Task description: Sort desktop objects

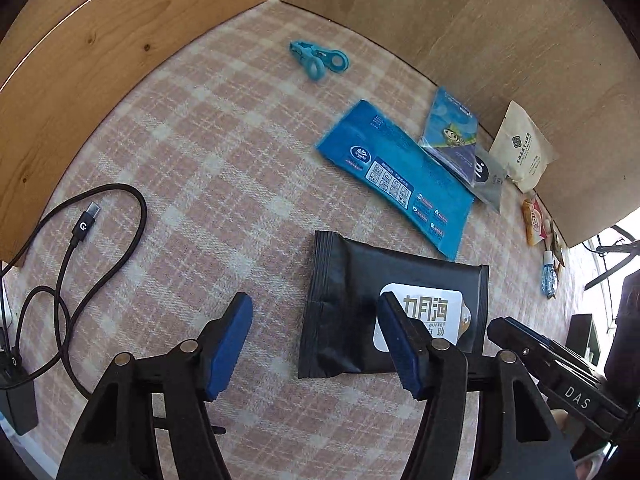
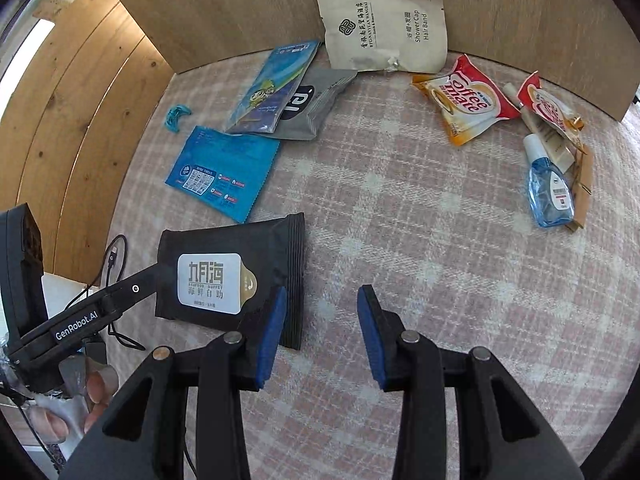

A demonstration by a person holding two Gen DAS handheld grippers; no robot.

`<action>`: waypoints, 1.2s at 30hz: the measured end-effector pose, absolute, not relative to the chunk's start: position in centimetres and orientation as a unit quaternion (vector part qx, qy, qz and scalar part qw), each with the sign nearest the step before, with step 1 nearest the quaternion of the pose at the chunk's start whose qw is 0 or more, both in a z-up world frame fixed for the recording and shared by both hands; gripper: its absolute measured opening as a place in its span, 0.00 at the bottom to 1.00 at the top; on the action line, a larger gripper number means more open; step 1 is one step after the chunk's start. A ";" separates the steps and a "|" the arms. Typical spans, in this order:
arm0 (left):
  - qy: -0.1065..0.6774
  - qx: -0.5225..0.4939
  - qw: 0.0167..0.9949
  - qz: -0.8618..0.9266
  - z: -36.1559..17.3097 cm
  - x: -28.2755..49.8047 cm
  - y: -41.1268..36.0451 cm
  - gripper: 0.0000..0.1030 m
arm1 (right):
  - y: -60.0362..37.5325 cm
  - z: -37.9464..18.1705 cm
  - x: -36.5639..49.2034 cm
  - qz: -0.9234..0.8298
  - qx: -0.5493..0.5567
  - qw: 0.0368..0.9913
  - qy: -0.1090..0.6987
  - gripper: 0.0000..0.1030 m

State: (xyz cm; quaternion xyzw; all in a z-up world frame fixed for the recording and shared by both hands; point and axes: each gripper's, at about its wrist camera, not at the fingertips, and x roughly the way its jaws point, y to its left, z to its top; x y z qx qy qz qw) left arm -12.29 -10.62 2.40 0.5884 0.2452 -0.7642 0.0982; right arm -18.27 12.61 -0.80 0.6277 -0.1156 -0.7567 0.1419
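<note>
Hovering over the checked cloth of the worktop (image 2: 440, 240), both tools point steeply down at the black wipes pack (image 2: 224, 276), which lies flat near the front edge, just below the blue sachet (image 2: 224, 168). The left hand-held gripper (image 1: 316, 344) has its jaws spread wide, one blue pad over bare cloth and the other above the pack's white label, nothing pinched; that straddle suggests it is lining up on the pack's left portion. The right hand-held gripper (image 2: 322, 332) stands half open and empty, one pad at the pack's crimped right edge, likely ready to steady or take it. Flat packets cluster by the back board, the creamer sachets (image 2: 464, 100) and dropper bottle (image 2: 550, 188) sit apart to the right, which reads as sorting by kind.
</note>
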 end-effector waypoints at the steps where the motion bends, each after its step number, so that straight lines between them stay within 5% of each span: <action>1: 0.245 0.588 0.096 -0.765 2.4 -12.4 -10.5 0.60 | 12.5 -0.9 -18.4 -0.756 0.628 0.144 -0.117 0.36; 11: 0.232 0.590 0.073 -0.770 2.3 -12.9 -8.3 0.50 | 10.5 -0.8 -18.5 -0.753 0.624 0.170 -0.121 0.34; 14: 0.254 0.593 0.061 -0.762 2.2 -12.8 -8.4 0.31 | 10.3 -1.0 -18.3 -0.747 0.627 0.177 -0.130 0.24; 24: 0.230 0.590 0.050 -0.772 3.9 -11.8 -6.3 0.14 | 10.3 0.6 -16.8 -0.759 0.615 0.170 -0.129 0.13; 28: 0.219 0.597 0.058 -0.769 3.1 -12.0 -5.8 0.00 | 10.5 0.5 -16.1 -0.762 0.620 0.146 -0.120 0.11; 36: 0.240 0.588 0.053 -0.771 3.2 -11.7 -7.8 0.00 | 10.8 -0.8 -15.8 -0.754 0.629 0.137 -0.133 0.03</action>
